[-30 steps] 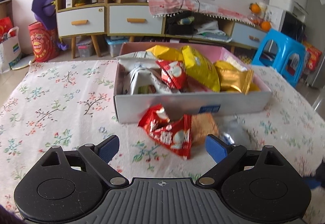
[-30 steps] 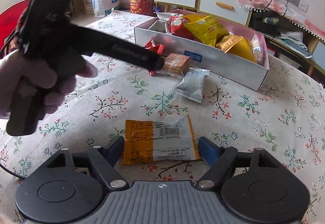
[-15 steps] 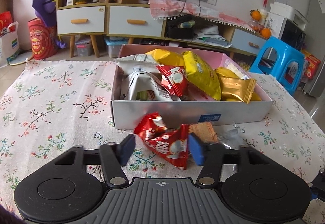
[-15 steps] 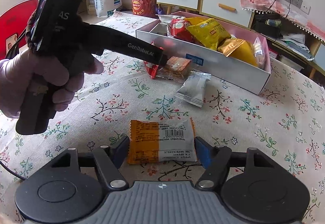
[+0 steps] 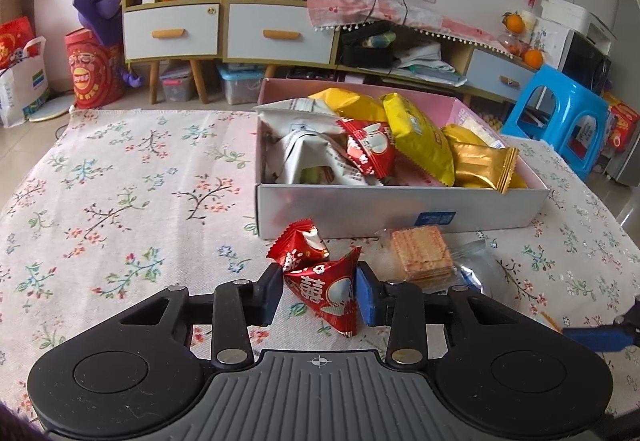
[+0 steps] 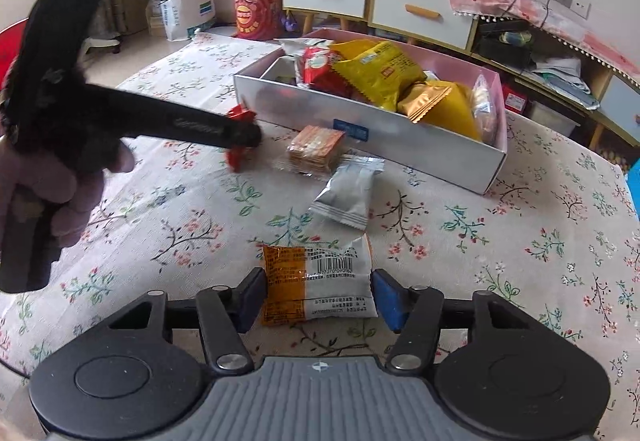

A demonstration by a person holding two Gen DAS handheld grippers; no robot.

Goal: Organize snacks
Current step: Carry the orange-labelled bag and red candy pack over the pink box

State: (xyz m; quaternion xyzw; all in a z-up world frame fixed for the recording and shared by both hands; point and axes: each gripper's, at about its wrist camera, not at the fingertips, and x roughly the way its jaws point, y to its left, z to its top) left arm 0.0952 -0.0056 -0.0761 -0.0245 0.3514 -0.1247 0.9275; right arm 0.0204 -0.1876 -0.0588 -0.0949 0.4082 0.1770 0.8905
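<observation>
My left gripper (image 5: 320,297) is shut on a red snack packet (image 5: 320,281), which rests on the floral tablecloth just in front of the white snack box (image 5: 400,213). The box holds several yellow, red, gold and silver packets. In the right wrist view the left gripper (image 6: 240,133) shows side-on with red foil at its tip. My right gripper (image 6: 320,299) is closing, and its pads press both sides of an orange-and-white packet (image 6: 320,281) lying on the cloth. A clear-wrapped cracker stack (image 6: 316,149) and a silver packet (image 6: 348,197) lie between that packet and the box.
A gloved hand (image 6: 52,193) holds the left gripper at the left of the right wrist view. Beyond the table stand a blue stool (image 5: 560,121), white-drawer cabinets (image 5: 280,33) and a red drum (image 5: 92,73). The tablecloth (image 5: 120,201) left of the box lies bare.
The left jaws closed from wide apart onto the red packet. The right jaws narrowed until the pads met the orange-and-white packet, which now looks squeezed narrower.
</observation>
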